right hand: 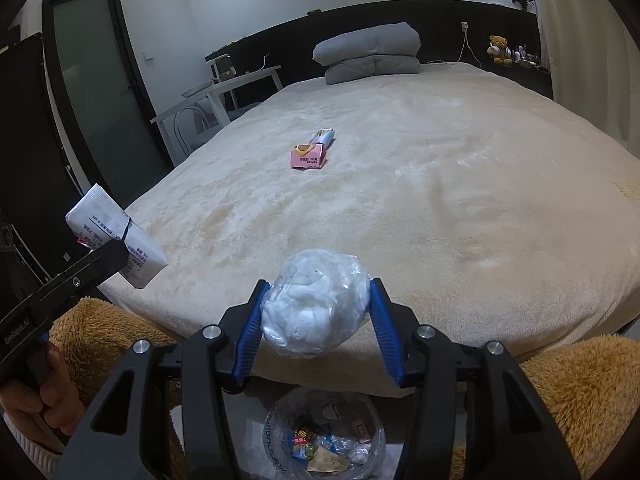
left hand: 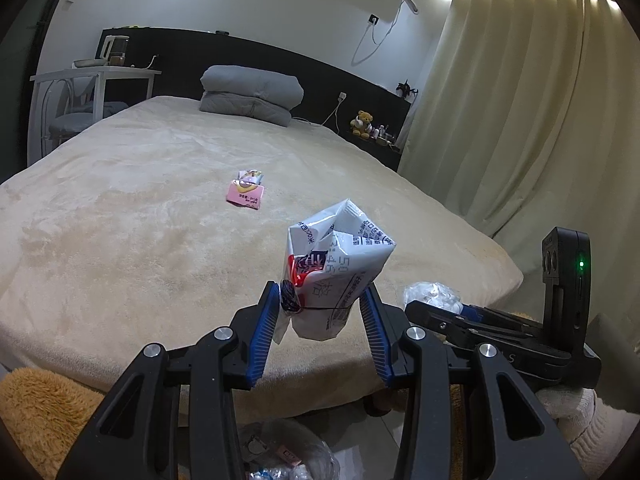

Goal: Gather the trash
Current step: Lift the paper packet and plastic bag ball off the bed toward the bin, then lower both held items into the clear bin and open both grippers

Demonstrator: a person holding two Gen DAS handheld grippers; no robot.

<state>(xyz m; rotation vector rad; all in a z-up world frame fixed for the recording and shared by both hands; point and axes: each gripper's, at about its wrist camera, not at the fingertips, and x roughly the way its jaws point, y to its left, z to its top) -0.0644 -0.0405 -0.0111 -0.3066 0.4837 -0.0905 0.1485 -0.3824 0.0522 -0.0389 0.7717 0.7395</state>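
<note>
Your left tool [left hand: 320,304] is clamped on a crumpled white printed packet [left hand: 334,270], held over the near edge of the bed [left hand: 140,216]; your right tool [right hand: 316,300] grips a clear-wrapped white wad [right hand: 316,304] above an open trash bag [right hand: 326,436] on the floor; a pink wrapper [right hand: 309,156] lies mid-bed, well apart from both
</note>
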